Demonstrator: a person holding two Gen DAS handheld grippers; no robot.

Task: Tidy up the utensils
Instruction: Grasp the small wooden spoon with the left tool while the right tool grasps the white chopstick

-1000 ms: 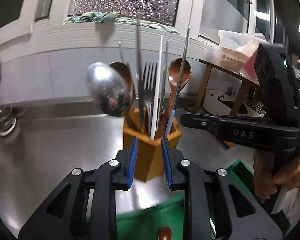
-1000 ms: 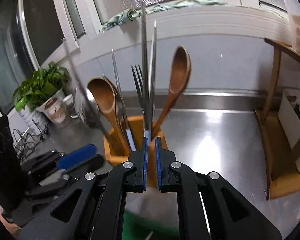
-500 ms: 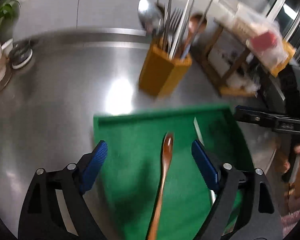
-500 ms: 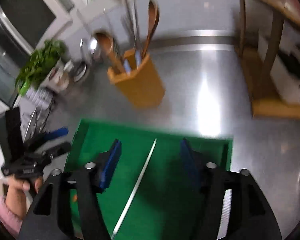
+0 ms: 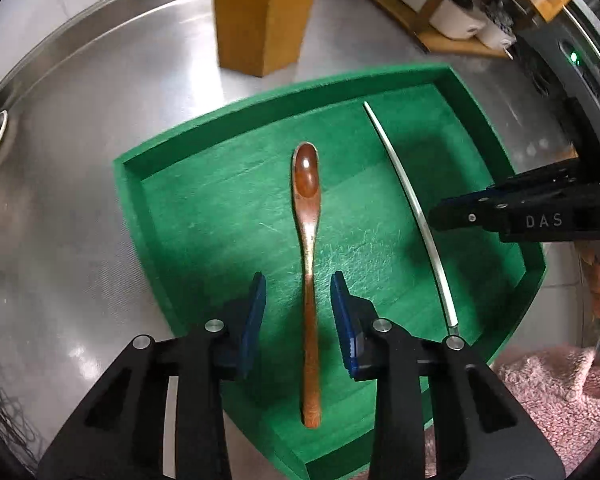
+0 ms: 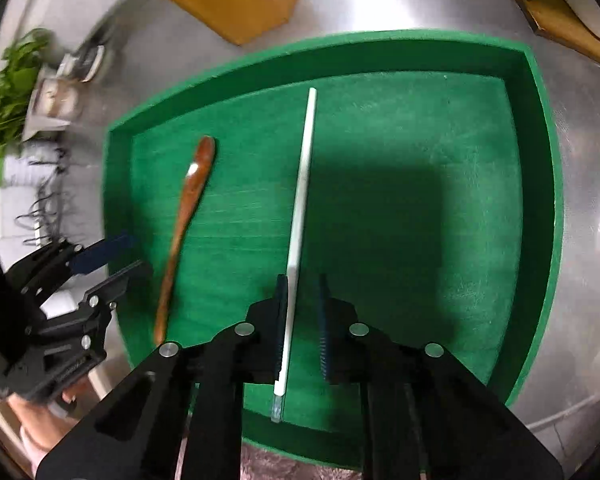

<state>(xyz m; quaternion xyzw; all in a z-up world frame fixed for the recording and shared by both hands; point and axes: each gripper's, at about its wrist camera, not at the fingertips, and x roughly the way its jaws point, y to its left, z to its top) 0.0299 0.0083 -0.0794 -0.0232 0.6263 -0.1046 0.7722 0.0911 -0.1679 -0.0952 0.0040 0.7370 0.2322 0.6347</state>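
Black hand-held grippers (image 5: 299,312) (image 6: 303,320) angled down, jaws closing

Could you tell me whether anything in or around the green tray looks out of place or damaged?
Nothing is spilled or broken. A single white chopstick lies in the green tray with no partner beside it, near a wooden spoon. The tray floor is scuffed with pale scratches.

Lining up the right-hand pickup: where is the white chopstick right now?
The white chopstick lies flat in the green tray, right of the wooden spoon. Its near end sits between the right tongs, against the left pad.
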